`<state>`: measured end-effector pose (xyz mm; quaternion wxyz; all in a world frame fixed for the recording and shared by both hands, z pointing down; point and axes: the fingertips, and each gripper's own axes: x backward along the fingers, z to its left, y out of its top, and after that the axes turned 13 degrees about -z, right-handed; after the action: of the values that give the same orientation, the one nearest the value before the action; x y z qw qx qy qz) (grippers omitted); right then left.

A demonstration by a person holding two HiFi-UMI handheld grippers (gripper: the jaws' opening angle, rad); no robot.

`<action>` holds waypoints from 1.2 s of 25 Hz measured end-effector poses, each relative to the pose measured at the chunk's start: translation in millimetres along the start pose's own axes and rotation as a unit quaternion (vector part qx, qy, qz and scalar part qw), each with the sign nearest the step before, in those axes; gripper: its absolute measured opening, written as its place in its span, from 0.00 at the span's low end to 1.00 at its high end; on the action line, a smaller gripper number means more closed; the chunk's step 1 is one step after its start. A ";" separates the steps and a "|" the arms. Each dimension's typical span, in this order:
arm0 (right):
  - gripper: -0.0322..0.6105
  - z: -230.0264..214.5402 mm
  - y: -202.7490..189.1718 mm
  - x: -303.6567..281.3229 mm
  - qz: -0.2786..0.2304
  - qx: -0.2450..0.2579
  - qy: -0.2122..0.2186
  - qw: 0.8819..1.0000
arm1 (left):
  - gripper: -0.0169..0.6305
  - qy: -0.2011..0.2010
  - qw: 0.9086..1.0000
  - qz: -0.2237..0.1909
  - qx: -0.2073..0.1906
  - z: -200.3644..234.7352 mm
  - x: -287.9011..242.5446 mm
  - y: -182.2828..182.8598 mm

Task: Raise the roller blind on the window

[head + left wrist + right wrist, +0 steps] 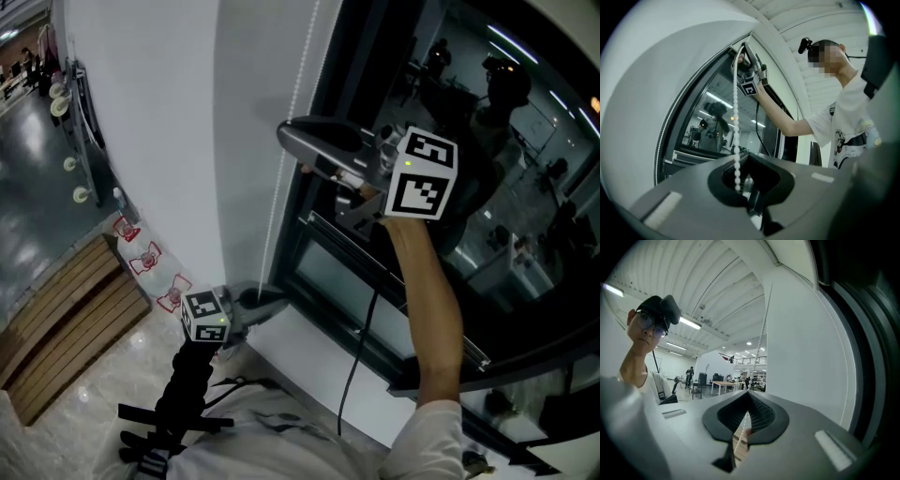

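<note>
Low on the left, just off the window sill (309,347), the left gripper (274,302) has its jaws closed together. The bead chain (292,94) hangs straight into the hollow between them and is caught there, its lowest beads hidden behind the jaws. From there the chain runs up along the edge of the pale wall (150,131), taut and nearly vertical. Higher up and a little to the right, on a raised arm, the right gripper (286,139) is clamped on the same chain. The beads pass between its pinched tips and carry on up above them. Further right is the window (506,187), its dark glass reflecting the person.
</note>
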<state>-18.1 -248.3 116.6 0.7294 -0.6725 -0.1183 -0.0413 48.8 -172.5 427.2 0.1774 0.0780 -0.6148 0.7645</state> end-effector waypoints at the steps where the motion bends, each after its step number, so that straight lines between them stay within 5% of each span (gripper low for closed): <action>1: 0.06 4.4 -13.7 2.7 0.005 0.000 -0.001 1.000 | 0.02 0.000 1.000 0.000 -0.002 0.2 1.8 -3.6; 15: 0.06 32.3 -127.2 33.5 0.026 -0.054 -0.016 0.998 | 0.02 0.005 1.000 -0.001 -0.019 8.0 12.3 -4.2; 30: 0.06 69.0 -263.3 58.8 0.141 -0.112 -0.018 0.983 | 0.02 0.018 1.000 0.003 -0.019 12.2 15.3 -7.4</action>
<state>-27.1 -198.4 390.4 0.6457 -0.7605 -0.0295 0.0611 36.2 -180.3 442.0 0.1873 0.0591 -0.6264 0.7544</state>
